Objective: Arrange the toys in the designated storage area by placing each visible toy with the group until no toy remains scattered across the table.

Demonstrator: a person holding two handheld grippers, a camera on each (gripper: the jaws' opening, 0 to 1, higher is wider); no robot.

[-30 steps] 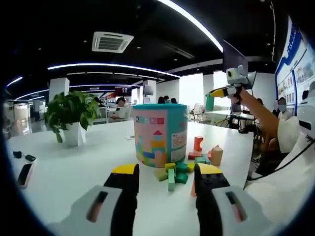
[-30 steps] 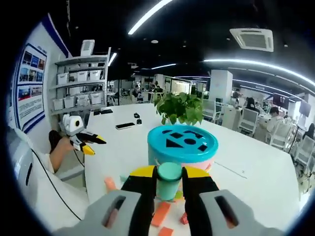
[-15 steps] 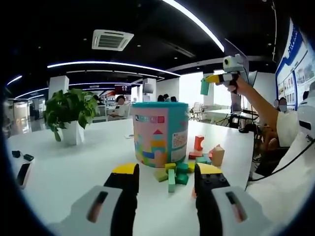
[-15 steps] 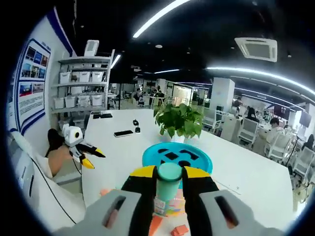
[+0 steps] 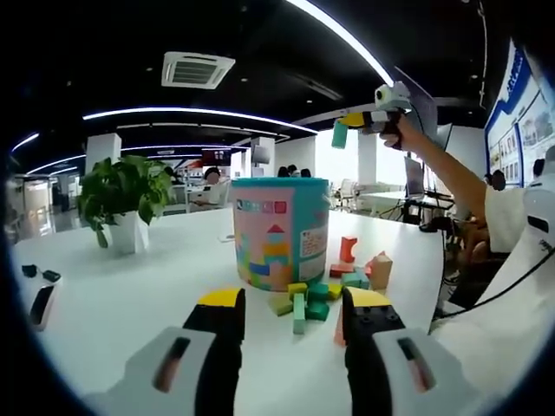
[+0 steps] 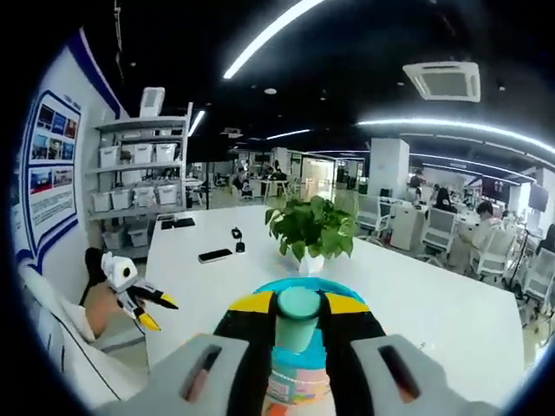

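The left gripper (image 5: 290, 325) rests low with spread jaws before scattered wooden toy blocks (image 5: 316, 299) beside the tall teal-lidded pastel toy bucket (image 5: 282, 232), while the right gripper (image 6: 299, 314) pinches a teal cylinder block (image 6: 299, 319) above the bucket.

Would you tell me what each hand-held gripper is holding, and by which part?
The right hand-held gripper clamps a green cylinder block by its sides; the left hand-held gripper holds nothing.
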